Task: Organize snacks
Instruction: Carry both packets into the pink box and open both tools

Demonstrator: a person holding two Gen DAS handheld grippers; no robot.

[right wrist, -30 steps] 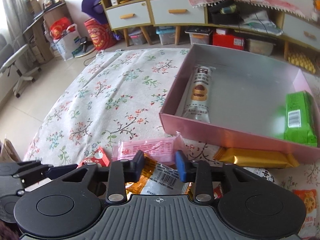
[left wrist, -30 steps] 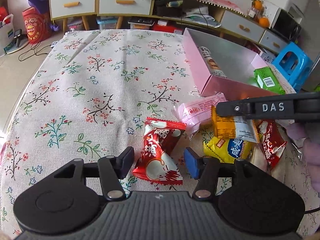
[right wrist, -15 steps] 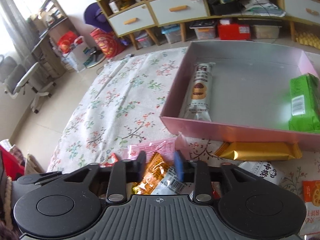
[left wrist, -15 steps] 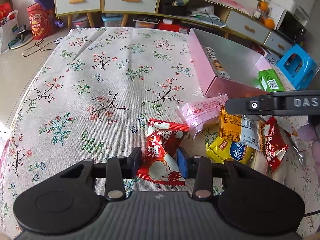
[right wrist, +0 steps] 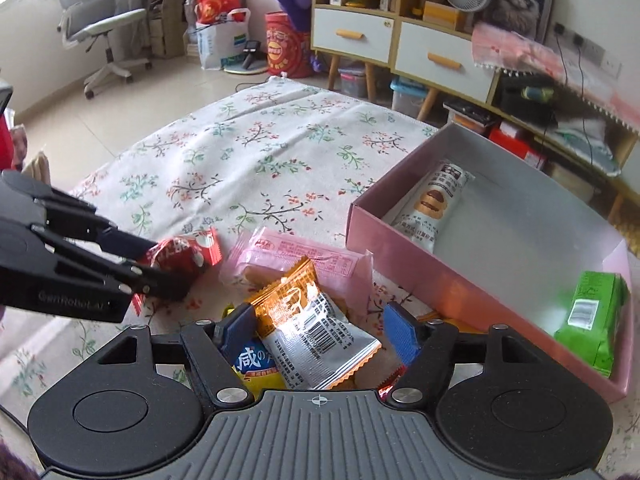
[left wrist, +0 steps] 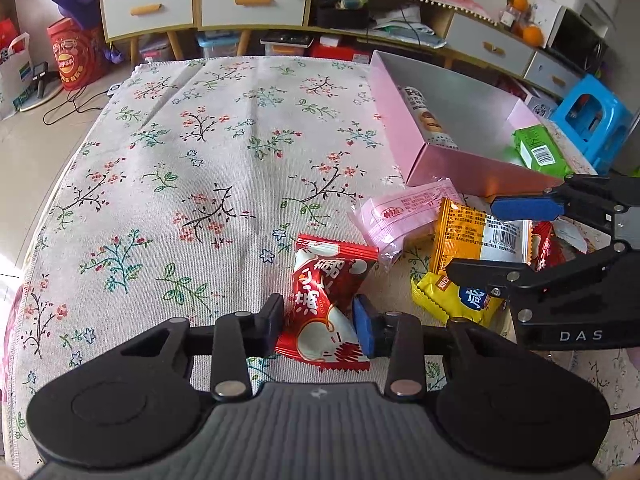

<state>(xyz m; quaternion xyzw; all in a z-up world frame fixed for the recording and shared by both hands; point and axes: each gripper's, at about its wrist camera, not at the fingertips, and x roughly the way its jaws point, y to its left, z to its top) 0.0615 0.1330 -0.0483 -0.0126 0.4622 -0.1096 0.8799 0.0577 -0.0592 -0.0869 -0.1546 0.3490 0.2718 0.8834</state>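
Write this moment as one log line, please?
left tool: shut on red candy packet | right tool: open around orange-and-silver snack packet | pink box: holds biscuit roll, green packet

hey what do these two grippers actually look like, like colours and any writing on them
Both are matte black plastic with a ribbed grey body, two round discs and silver screws. The left gripper has one blue finger pad and one black, and reads "GenRoboLab"-like grey lettering in the right wrist view. The right gripper has blue ribbed pads and white "DAS" lettering. Purple fabric, maybe a sleeve or glove, shows at the frame edges.
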